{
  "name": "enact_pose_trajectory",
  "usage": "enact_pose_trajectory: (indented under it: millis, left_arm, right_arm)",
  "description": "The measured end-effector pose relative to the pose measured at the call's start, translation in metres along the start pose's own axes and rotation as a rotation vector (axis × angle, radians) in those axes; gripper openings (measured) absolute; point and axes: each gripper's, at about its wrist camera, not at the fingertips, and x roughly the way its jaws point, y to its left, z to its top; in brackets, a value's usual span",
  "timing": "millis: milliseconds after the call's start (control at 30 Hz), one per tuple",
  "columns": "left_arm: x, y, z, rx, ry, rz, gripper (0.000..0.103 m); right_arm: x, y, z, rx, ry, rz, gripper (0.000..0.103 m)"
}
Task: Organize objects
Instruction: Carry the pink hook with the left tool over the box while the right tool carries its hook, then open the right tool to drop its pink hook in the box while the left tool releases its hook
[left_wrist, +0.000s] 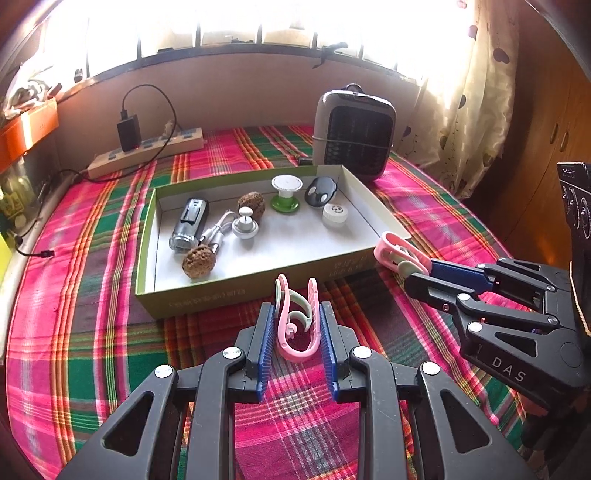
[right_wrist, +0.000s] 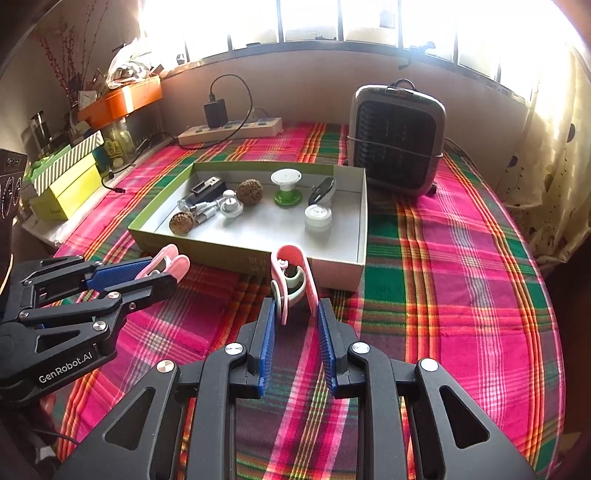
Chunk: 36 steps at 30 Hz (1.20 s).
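Observation:
My left gripper (left_wrist: 296, 308) is shut on a pink clip with a pale green inner hook (left_wrist: 283, 330), held just above the plaid cloth in front of the box. My right gripper (left_wrist: 421, 273) is shut on a second pink clip (left_wrist: 388, 247) at the box's near right corner. In the right wrist view, the right gripper (right_wrist: 295, 303) pinches its clip (right_wrist: 291, 254) close to the box's front wall. The left gripper (right_wrist: 159, 273) shows at the left with its clip (right_wrist: 173, 264). The shallow green box (left_wrist: 236, 291) holds a flashlight (left_wrist: 188, 225), two walnuts, a cable, a green spool (left_wrist: 285, 194) and small round caps.
A grey fan heater (left_wrist: 354, 136) stands behind the box, a power strip with a black charger (left_wrist: 147, 151) along the back wall. Boxes and clutter (right_wrist: 70, 177) line the table's left edge. A curtain (left_wrist: 476, 110) hangs at the right. Plaid cloth covers the table.

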Motion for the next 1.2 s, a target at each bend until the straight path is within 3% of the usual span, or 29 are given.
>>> enact_pose_trajectory:
  millis: [500, 1200]
  left_arm:
    - [0.003, 0.015, 0.018, -0.034, -0.024, -0.011, 0.022]
    - [0.049, 0.032, 0.043, -0.071, 0.013, -0.024, 0.022]
  right_arm:
    - [0.008, 0.005, 0.027, -0.032, -0.011, 0.019, 0.023]
    - [0.058, 0.002, 0.066, -0.058, 0.045, 0.068, 0.023]
